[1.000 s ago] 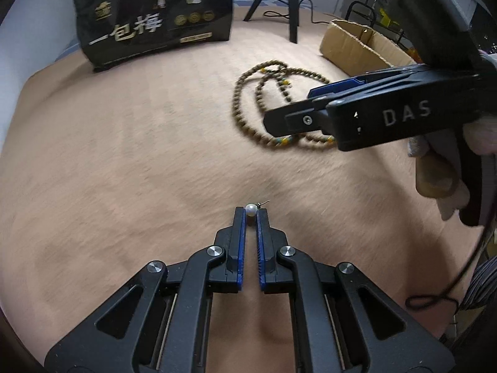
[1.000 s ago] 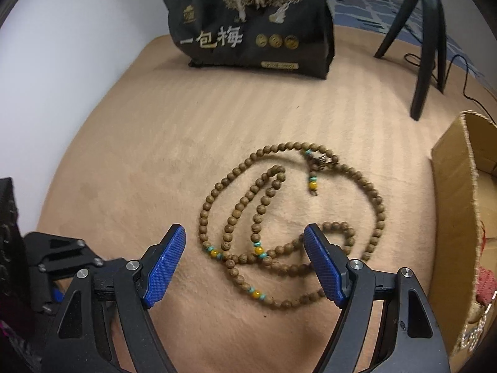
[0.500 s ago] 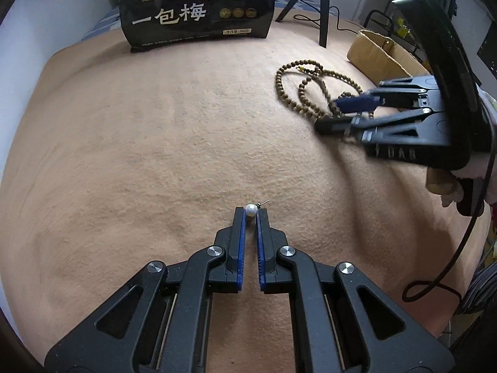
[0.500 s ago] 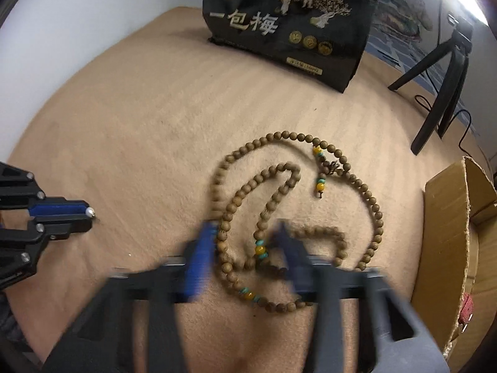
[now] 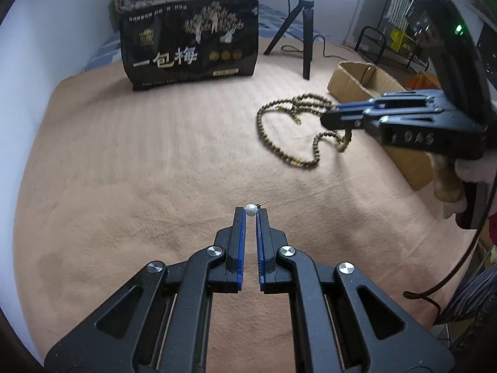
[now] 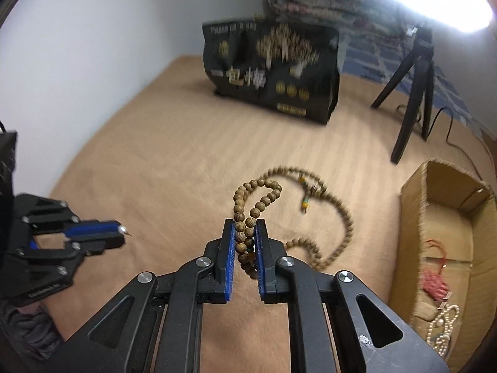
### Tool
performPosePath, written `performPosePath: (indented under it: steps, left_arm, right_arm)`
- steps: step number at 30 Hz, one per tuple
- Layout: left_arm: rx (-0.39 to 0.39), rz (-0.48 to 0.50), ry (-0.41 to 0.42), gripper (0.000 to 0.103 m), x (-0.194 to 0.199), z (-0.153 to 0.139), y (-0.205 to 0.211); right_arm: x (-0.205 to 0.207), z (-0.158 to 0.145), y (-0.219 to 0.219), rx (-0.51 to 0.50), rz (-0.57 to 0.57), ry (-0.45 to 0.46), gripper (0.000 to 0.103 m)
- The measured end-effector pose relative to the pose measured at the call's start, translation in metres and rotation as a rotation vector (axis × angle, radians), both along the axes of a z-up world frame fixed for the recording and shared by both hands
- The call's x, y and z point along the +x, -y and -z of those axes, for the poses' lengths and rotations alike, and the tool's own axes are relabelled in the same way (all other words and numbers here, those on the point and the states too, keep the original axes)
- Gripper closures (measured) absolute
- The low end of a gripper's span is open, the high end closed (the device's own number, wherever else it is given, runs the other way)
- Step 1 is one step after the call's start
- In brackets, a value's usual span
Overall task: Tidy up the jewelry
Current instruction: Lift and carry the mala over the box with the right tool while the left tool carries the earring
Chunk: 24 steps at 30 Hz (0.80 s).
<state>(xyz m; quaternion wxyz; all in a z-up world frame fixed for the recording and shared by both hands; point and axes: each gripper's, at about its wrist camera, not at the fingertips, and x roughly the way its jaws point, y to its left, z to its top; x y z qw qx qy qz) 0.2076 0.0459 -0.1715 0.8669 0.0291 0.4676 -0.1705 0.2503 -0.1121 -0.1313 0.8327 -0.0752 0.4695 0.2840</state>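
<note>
Right wrist: box [image 6: 413,217] interior visible | right claw [image 6: 245,230] pinches beads [image 6: 267,199] | left claw [image 5: 251,213] pinches pearl [image 5: 250,210]

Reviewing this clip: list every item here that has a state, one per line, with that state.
Left hand-held gripper: shut on pearl earring.
Pearl earring: pinched at fingertips, post sticking out right.
Right hand-held gripper: shut on bead necklace.
Bead necklace: partly lifted, rest trailing on the blanket.
Cardboard box: open, holds a red pouch and pearl strand.
Black bag: upright.
Tripod: standing.
</note>
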Motion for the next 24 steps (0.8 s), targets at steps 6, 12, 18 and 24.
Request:
performPosePath:
  steps: [6,12,18,24]
  left_arm:
    - [-0.013,0.004,0.034,0.098,-0.006,-0.018,0.006]
    - [-0.027,0.018,0.07,0.098,-0.013,-0.035,0.013]
    - [-0.063,0.032,0.113,0.098,-0.017,-0.058,0.022]
    - [-0.096,0.065,0.158,0.098,-0.018,-0.08,0.038]
  right_arm:
    - [-0.004,-0.041,0.007,0.047,0.003,0.065,0.093]
    - [-0.01,-0.088,0.017,0.083,0.005,0.129,0.093]
    - [-0.017,-0.136,0.029,0.103,0.002,0.204,0.093]
    - [-0.027,-0.185,0.044,0.129,-0.001,0.273,0.093]
